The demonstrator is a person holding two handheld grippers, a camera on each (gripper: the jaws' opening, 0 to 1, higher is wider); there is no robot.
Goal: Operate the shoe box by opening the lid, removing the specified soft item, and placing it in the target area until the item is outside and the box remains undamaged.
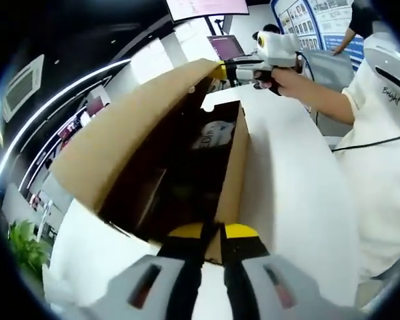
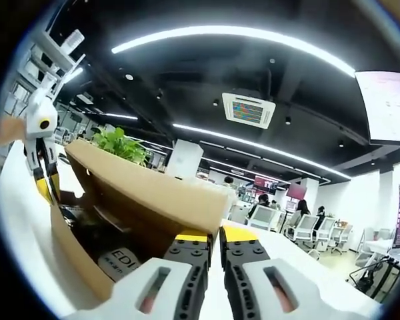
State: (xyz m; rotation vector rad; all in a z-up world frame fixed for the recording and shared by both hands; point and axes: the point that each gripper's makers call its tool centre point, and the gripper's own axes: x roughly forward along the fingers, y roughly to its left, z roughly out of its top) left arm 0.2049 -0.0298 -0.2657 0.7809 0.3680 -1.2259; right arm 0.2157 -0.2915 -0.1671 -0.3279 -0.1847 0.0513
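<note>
A brown cardboard shoe box point(image 1: 233, 173) stands open on a white table, its lid point(image 1: 120, 140) raised to the left. Inside lies a white soft item with dark print point(image 1: 213, 135), also seen as a pale printed bundle point(image 2: 122, 260) in the right gripper view. My left gripper point(image 1: 215, 233) is shut on the near end of the box wall. My right gripper point(image 2: 215, 237) is shut on the edge of the lid point(image 2: 153, 193). In the left gripper view the right gripper point(image 1: 221, 71) pinches the lid's far corner, held by a hand. The left gripper point(image 2: 48, 190) shows at the box's far end.
The white table point(image 1: 293, 180) runs along the box's right side, with the person in a white shirt point(image 1: 387, 147) close by. A green plant point(image 2: 123, 145) stands behind the box. Desks, chairs, screens and people fill the room beyond.
</note>
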